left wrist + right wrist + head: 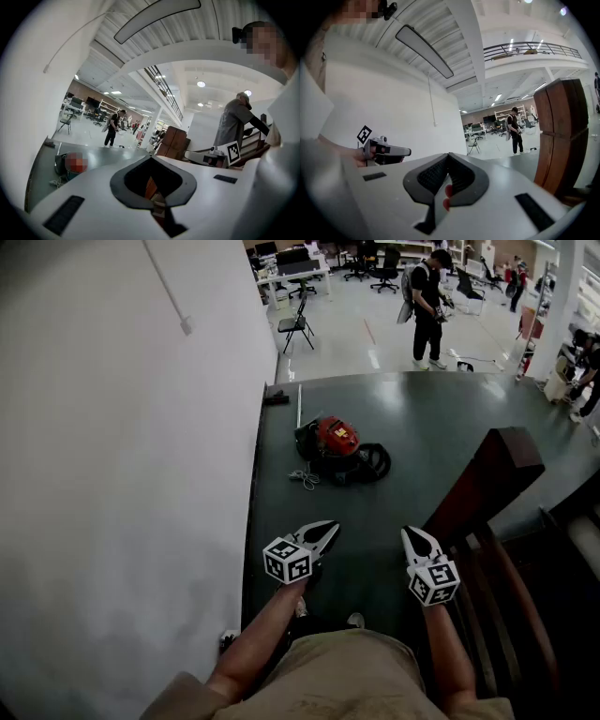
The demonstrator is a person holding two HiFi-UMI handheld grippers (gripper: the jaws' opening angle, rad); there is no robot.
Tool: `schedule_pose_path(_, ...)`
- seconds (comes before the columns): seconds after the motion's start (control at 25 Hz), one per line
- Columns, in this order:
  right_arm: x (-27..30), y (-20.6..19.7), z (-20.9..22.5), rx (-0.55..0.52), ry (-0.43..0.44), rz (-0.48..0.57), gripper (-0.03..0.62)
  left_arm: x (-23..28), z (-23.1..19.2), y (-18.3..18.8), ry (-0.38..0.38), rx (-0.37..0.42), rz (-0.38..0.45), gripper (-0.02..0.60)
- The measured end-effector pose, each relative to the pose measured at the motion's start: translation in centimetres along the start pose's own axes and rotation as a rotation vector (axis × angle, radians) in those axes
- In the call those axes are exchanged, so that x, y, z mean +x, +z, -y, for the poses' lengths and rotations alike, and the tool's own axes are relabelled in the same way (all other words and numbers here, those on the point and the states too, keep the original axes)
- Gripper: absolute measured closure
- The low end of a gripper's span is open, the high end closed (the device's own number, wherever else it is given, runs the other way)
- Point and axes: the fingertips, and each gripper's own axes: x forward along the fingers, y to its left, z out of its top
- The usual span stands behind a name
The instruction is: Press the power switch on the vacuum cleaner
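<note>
Vacuum cleaner [336, 448] is seen on floor [431, 437], well ahead of left gripper [331, 526] and right gripper [410, 534]; both pairs of fingers are held clenched, empty.

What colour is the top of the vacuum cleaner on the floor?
Red, over a black body: the canister vacuum cleaner shows best in the head view.

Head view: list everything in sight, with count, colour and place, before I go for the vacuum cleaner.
canister vacuum cleaner: one, red and black, on the floor ahead, near the wall
cable: one, whitish, bundled at the vacuum's left
floor: dark green, underfoot
wall: white, left
wooden post: one, dark brown, right
folding chair: one, black, far
standing person: one, black clothes, far
left gripper: white, shut, empty
right gripper: white, shut, empty
</note>
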Motion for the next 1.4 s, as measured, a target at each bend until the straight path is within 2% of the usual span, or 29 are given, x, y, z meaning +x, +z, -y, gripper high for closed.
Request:
schedule_pose_path(0.32, -0.4, 0.3, 0.4, -0.029, 0.026, -0.006, 0.586, 2.2, 1.1, -0.2, -0.025, 0.007, -0.02, 0.575)
schedule_pose_path(0.44, -0.1, 0.0, 0.9, 0.023, 0.044, 0.006, 0.586, 2.8, 1.0, -0.3, -0.031, 0.007, -0.028, 0.575)
schedule_pose_path(0.56, 0.5, 0.2, 0.4, 0.124, 0.114, 0.033, 0.582, 2.7, 0.1, -0.4, -0.02, -0.005, -0.036, 0.575)
schedule_pose_path(0.76, 3.6, -0.3, -0.3, 0.099, 0.16, 0.015, 0.581, 2.5, -3.0, -0.6, -0.005, -0.027, -0.05, 0.575)
schedule_pose_path(0.8, 4.4, -0.1, -0.2, 0.1, 0.171, 0.018, 0.569, 2.9, -3.8, -0.6, -0.007, -0.027, -0.055, 0.575)
schedule_pose_path(0.88, 5.8, 0.2, -0.3, 0.107, 0.196, 0.021, 0.49, 3.8, -5.3, -0.4, -0.014, -0.029, -0.059, 0.575)
schedule_pose_path(0.96, 7.3, 0.6, -0.5, 0.101, 0.208, 0.027, 0.488, 4.5, -6.9, 0.2, -0.02, -0.034, -0.058, 0.575)
schedule_pose_path(1.12, 10.9, 2.4, 0.6, 0.071, 0.165, 0.031, 0.488, 7.5, -10.1, 2.4, -0.066, -0.048, -0.071, 0.575)
schedule_pose_path(1.4, 16.1, 4.7, 3.7, 0.054, 0.044, 0.032, 0.488, 12.5, -13.9, 6.4, -0.176, 0.007, -0.096, 0.575)
